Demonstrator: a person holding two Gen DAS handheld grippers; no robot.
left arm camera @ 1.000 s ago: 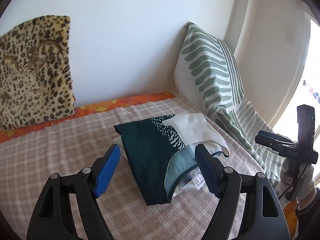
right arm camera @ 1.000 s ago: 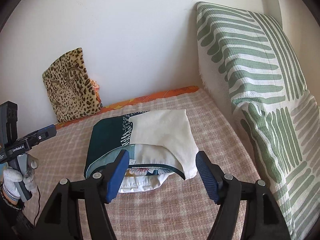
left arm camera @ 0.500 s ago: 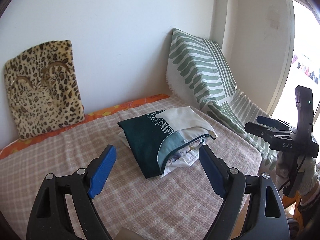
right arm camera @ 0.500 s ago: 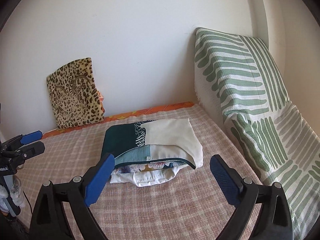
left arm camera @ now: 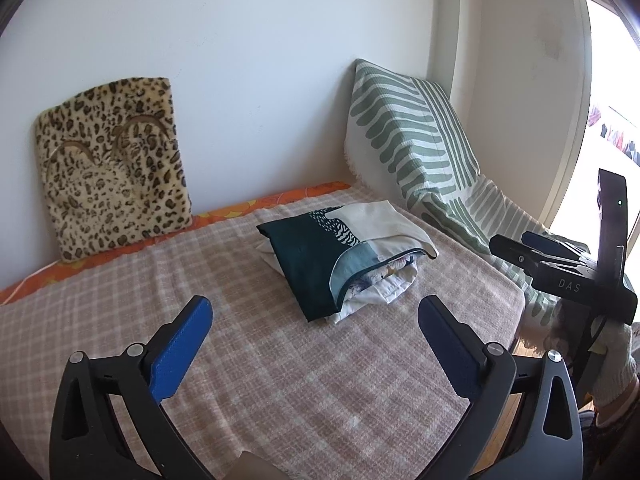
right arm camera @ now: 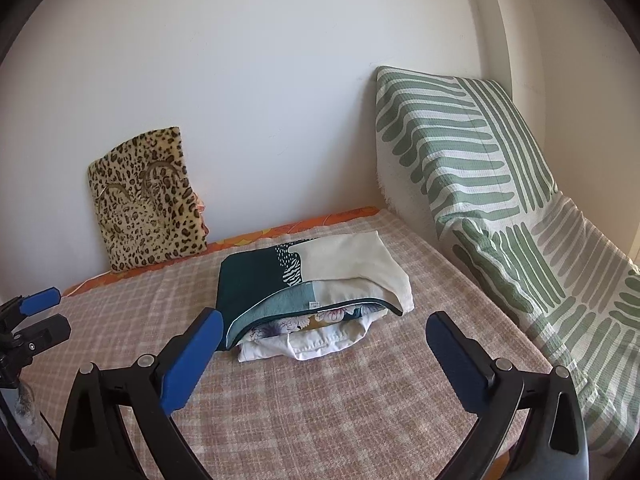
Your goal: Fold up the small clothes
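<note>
On the checked blanket, mid-bed, sits the pile of clothes: a teal-and-cream piece folded on top, floral and white garments peeking out underneath at the near edge. Left gripper hangs short of the pile, jaws wide apart, nothing held. Right gripper likewise, spread wide and empty, its left pad near the pile's near corner. Folding looks about done, I'd say. The risk now: a careless nudge or a grab at just the top layer could slide it off and undo the stack, since those lower layers sit loose and uneven.
</note>
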